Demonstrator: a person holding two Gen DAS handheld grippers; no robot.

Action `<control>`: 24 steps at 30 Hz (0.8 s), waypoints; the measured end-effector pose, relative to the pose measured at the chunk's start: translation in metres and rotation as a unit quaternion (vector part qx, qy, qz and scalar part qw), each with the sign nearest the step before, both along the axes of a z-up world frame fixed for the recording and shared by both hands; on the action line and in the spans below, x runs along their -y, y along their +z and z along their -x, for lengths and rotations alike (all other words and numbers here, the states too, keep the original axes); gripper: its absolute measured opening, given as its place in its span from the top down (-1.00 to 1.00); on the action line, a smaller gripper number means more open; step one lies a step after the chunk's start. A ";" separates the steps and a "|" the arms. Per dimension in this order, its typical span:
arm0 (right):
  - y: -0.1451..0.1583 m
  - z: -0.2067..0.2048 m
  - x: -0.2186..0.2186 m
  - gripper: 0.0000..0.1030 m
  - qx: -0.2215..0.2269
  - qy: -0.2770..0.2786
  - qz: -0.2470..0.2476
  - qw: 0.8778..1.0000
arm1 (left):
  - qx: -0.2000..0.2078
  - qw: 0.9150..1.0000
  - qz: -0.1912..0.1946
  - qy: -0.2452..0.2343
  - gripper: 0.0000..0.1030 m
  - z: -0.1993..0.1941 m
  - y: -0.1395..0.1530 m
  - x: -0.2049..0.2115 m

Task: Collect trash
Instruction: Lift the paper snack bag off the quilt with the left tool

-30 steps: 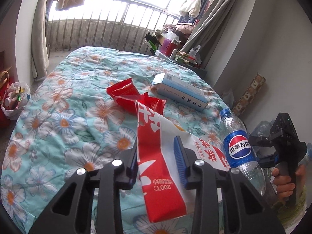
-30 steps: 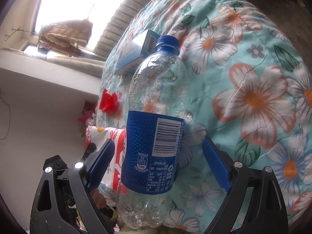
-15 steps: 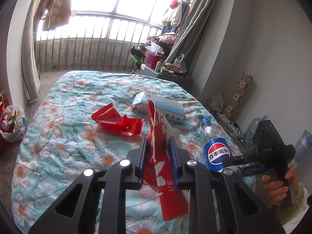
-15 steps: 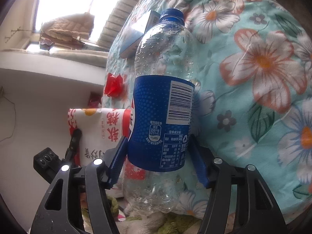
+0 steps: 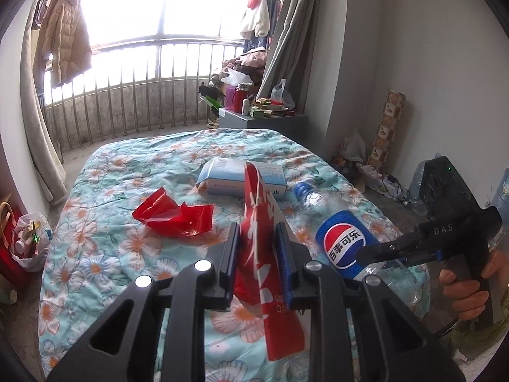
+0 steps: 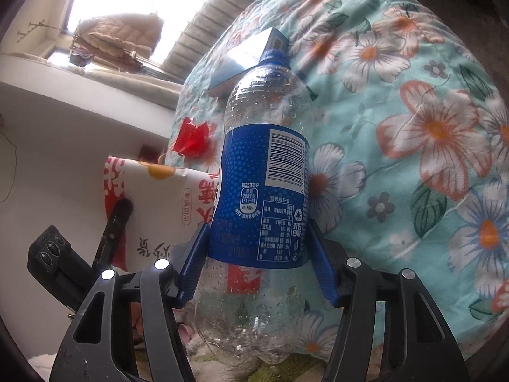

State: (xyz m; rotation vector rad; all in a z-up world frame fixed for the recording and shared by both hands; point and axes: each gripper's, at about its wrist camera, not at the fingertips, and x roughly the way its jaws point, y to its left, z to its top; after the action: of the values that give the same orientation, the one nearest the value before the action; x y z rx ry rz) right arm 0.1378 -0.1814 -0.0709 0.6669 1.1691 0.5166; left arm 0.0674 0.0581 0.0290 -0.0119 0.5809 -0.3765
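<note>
My left gripper is shut on a red and white paper food bag and holds it above the floral bed; the bag also shows in the right wrist view. My right gripper is shut on an empty Pepsi bottle with a blue label, held off the bed; the bottle also shows in the left wrist view. A crumpled red wrapper and a light blue box lie on the bed.
A grey cabinet with clutter stands beyond the bed near the balcony railing. A plastic bag of rubbish sits on the floor at the left. Bags and cables lie on the floor at the right wall.
Both grippers closed: the left on the paper bag, the right on the bottle. Both then lifted their items off the bed.
</note>
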 end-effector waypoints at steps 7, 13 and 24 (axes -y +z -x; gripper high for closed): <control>-0.009 -0.008 -0.019 -0.10 -0.009 0.014 0.007 1.000 | -0.024 0.995 0.100 -0.019 0.56 -0.005 0.003 -0.005; -0.009 -0.013 -0.027 -0.10 -0.008 0.014 0.016 1.000 | -0.046 0.984 0.171 -0.029 0.51 -0.010 0.001 -0.010; -0.009 -0.005 -0.024 -0.10 -0.004 0.015 0.019 1.000 | -0.064 0.975 0.213 -0.017 0.12 -0.013 -0.001 -0.019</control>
State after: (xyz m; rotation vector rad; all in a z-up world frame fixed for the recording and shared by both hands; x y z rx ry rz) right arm 0.1430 -0.1579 -0.0804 0.6204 1.1944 0.5168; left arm 0.0801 0.0767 0.0281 -0.4413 0.6191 -0.5318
